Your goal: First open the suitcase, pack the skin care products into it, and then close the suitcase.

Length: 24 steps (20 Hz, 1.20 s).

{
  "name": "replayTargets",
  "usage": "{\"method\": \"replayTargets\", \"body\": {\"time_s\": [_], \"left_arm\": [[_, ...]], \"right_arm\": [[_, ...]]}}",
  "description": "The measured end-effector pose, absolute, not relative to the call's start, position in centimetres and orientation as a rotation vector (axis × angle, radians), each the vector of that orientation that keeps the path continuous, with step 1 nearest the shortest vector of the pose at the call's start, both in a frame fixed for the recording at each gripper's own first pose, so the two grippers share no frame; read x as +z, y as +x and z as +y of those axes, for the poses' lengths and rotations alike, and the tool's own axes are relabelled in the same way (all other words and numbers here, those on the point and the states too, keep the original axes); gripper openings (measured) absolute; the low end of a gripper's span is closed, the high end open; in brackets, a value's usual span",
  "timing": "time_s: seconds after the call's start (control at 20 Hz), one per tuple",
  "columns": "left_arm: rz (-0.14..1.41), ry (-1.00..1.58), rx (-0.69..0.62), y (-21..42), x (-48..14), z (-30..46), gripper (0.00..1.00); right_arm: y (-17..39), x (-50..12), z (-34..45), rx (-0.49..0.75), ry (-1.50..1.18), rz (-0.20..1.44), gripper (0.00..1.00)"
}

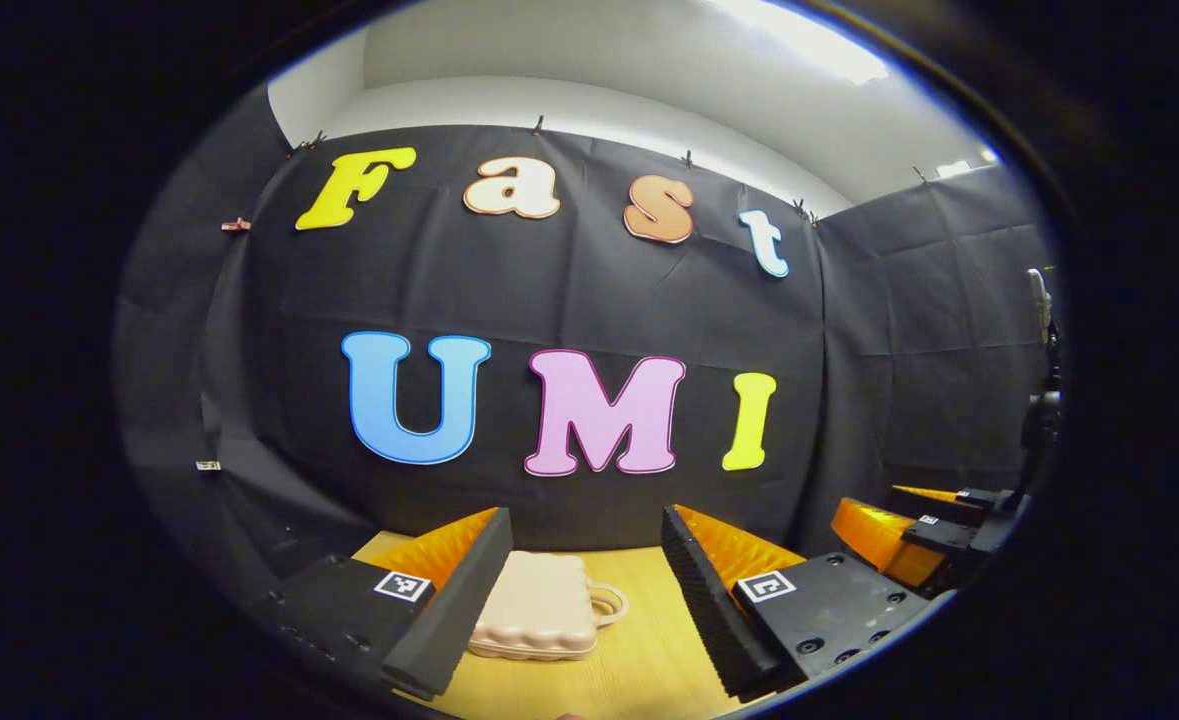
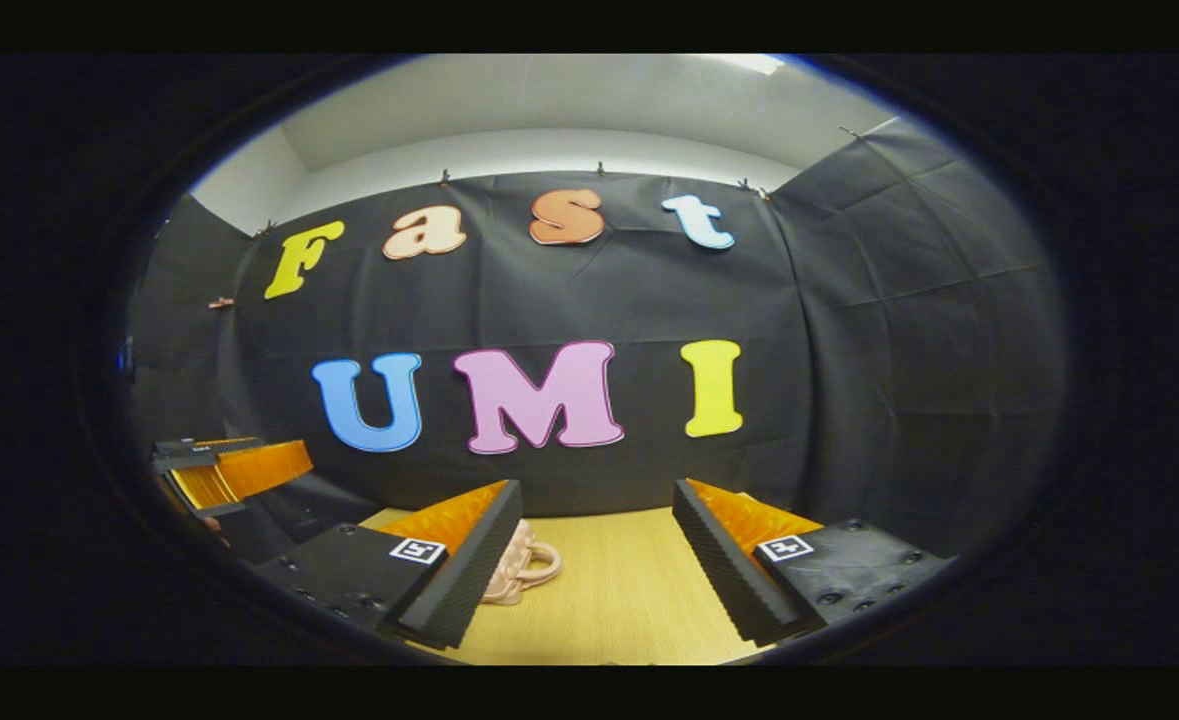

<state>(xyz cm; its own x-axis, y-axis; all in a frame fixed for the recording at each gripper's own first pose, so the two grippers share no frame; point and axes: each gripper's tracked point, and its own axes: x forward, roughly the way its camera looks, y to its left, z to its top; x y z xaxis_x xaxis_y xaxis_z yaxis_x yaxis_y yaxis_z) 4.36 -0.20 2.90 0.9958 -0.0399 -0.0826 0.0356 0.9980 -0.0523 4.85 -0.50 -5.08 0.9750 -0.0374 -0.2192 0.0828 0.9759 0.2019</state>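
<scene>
Fingers (image 1: 694,600) of the left gripper (image 1: 579,610) stand wide apart in the left gripper view, with nothing between their pads. A small pink suitcase (image 1: 537,608) lies flat on the wooden tabletop (image 1: 639,650) ahead of them. Its lid is down, so what is inside cannot be seen. The suitcase sits nearer the left finger, which covers its left edge, and its loop handle (image 1: 609,603) points toward the right finger. The fingers do not touch it. Far off at the right edge, the right gripper (image 1: 934,535) shows up above the tabletop, black and orange, and its fingers look apart. In the right gripper view, the right gripper's own fingers (image 2: 724,570) are wide apart too, and they hold nothing. The pink suitcase (image 2: 514,570) peeks out from behind the left finger, so just its end and its handle (image 2: 539,565) can be seen. It rests on the tabletop (image 2: 619,590), shut, and the bare wood lies in the gap between the fingers. The left gripper (image 2: 224,470) shows at the far left edge, up off the tabletop, with its fingers parted.
</scene>
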Motion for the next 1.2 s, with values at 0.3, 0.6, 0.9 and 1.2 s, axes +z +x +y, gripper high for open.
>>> {"method": "replayTargets", "body": {"time_s": [0.3, 0.6, 0.9, 1.2], "left_arm": [[0.064, -0.039, -0.012, 4.0, 3.7, 0.5, 0.96], [0.067, -0.046, 0.006, 3.8, 3.6, 1.2, 0.96], [0.079, -0.058, 0.023, 3.5, 3.2, 1.9, 0.95], [0.082, -0.048, 0.033, 3.4, 3.0, 2.5, 0.96]], "right_arm": [[5.3, -3.7, -1.5, -0.075, 0.186, 0.173, 0.97], [5.1, -3.1, -1.4, -0.072, 0.19, 0.171, 0.97], [5.2, -2.8, -0.7, -0.056, 0.182, 0.167, 0.97], [5.1, -2.7, 0.1, -0.047, 0.176, 0.169, 0.97]]}}
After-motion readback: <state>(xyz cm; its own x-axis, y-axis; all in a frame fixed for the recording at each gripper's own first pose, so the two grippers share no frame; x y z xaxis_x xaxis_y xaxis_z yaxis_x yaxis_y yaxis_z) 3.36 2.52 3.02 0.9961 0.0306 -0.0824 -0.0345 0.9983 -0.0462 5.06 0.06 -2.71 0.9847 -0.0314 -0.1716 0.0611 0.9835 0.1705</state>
